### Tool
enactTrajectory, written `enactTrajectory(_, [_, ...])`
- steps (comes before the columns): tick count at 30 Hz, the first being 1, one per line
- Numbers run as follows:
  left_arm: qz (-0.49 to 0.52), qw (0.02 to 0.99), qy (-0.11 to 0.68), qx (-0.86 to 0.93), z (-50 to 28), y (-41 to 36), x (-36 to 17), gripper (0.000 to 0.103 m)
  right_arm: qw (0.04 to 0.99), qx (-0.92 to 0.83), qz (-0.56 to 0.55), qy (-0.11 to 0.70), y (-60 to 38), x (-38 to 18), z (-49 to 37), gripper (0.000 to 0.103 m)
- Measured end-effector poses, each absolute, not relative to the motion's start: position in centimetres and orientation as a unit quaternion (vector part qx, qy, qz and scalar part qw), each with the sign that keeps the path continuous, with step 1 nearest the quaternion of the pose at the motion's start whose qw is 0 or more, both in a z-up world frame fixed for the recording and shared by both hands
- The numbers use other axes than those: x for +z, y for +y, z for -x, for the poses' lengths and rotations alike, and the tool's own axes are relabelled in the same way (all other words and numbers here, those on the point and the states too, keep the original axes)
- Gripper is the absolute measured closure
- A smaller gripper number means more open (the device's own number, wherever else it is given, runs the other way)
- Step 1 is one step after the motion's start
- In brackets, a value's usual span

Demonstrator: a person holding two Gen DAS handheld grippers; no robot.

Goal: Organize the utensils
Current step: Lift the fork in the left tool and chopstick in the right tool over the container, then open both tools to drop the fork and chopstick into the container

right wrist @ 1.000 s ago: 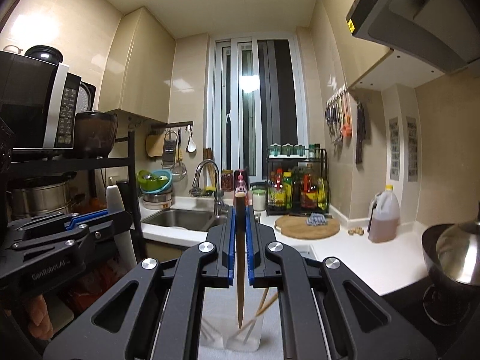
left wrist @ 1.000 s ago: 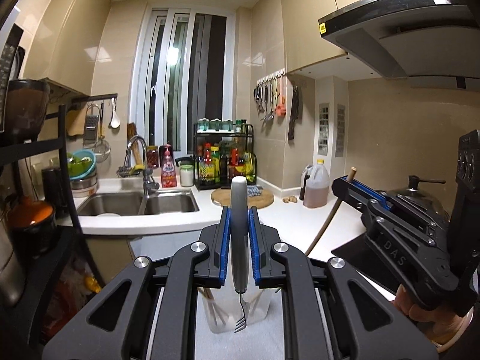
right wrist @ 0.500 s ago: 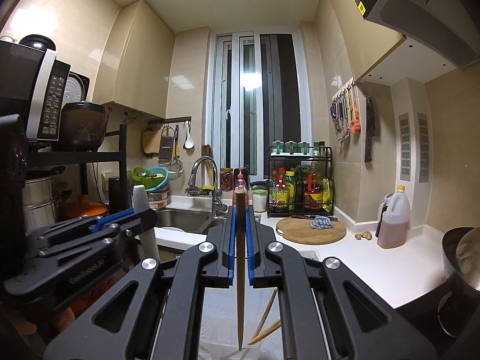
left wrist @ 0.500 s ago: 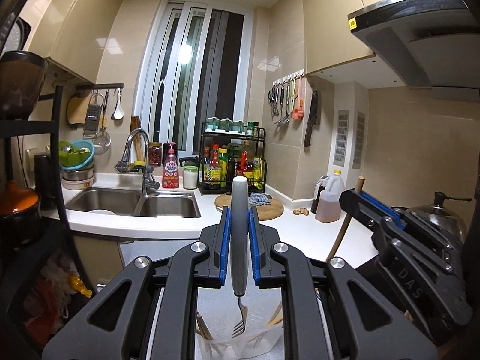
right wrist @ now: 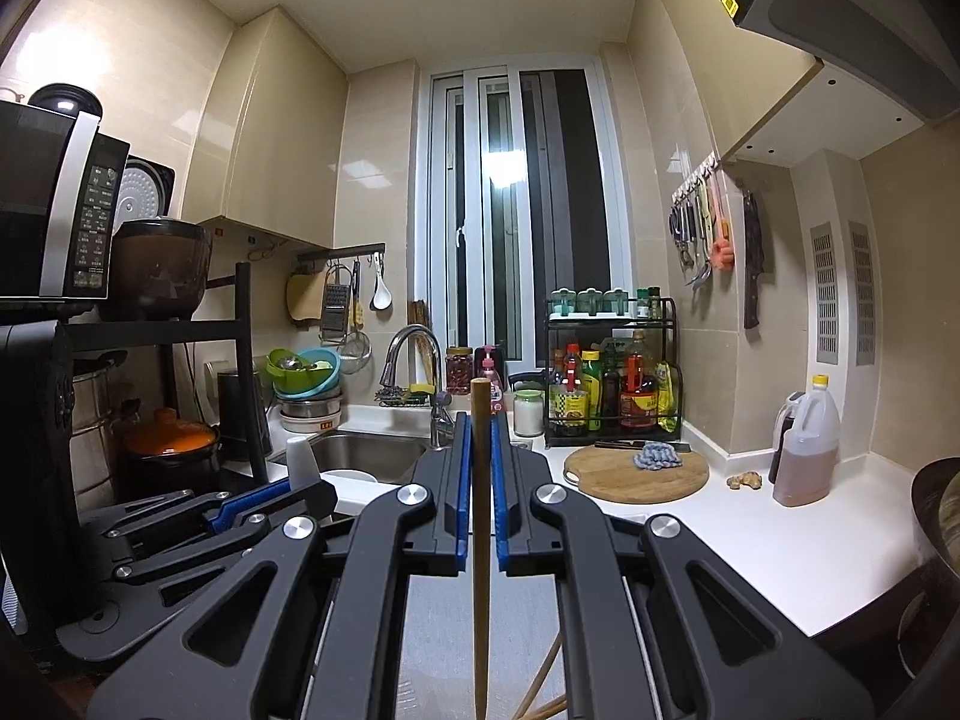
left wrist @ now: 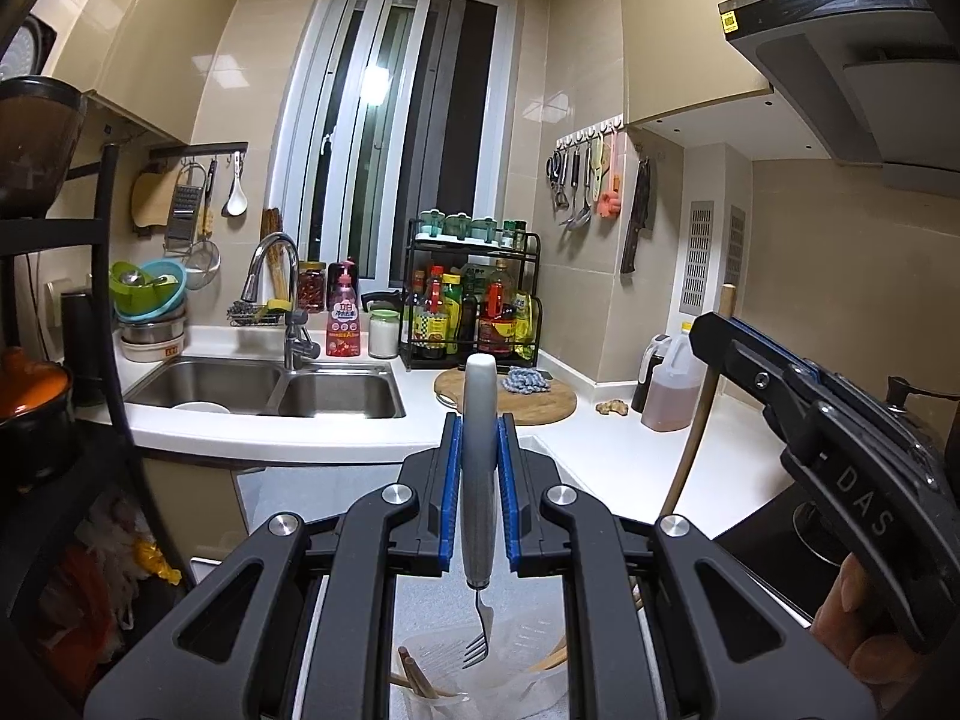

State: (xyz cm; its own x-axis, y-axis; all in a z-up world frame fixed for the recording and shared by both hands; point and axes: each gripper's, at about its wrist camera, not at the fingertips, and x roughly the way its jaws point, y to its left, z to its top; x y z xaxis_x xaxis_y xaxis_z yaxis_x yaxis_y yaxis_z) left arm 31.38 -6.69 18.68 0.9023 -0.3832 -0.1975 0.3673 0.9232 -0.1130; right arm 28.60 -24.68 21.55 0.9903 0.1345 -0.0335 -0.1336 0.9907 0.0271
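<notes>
My left gripper point(left wrist: 479, 420) is shut on a fork point(left wrist: 478, 480) with a grey handle. It hangs upright with its tines down over a clear plastic holder point(left wrist: 432, 693) that has wooden chopsticks point(left wrist: 414, 675) in it. My right gripper point(right wrist: 480, 420) is shut on a single wooden chopstick point(right wrist: 480, 540), held upright with its tip pointing down. In the left wrist view the right gripper point(left wrist: 726, 330) shows at the right with that chopstick point(left wrist: 696, 426) slanting down from it. In the right wrist view the left gripper point(right wrist: 312, 495) shows at the lower left.
A double sink point(left wrist: 270, 390) with a tap lies ahead on the left. A round wooden board point(left wrist: 510, 399), a bottle rack point(left wrist: 474, 312) and an oil jug point(left wrist: 672, 384) stand on the white counter point(left wrist: 600, 450). A pot point(right wrist: 936, 540) sits at the right, shelves point(right wrist: 162, 330) at the left.
Both grippers have travelled across the kitchen with their utensils still gripped. The clear holder now sits lower in the left wrist view, under the fork's tines.
</notes>
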Motion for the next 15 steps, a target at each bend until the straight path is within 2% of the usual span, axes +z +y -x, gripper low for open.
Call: enactTrajectory(15, [0.029,0.973,0.131,-0.185,-32.3,-7.4,17.2,0.091,0.997,0.068,-0.013,0.021,-24.5,20.9,-29.5,0.097])
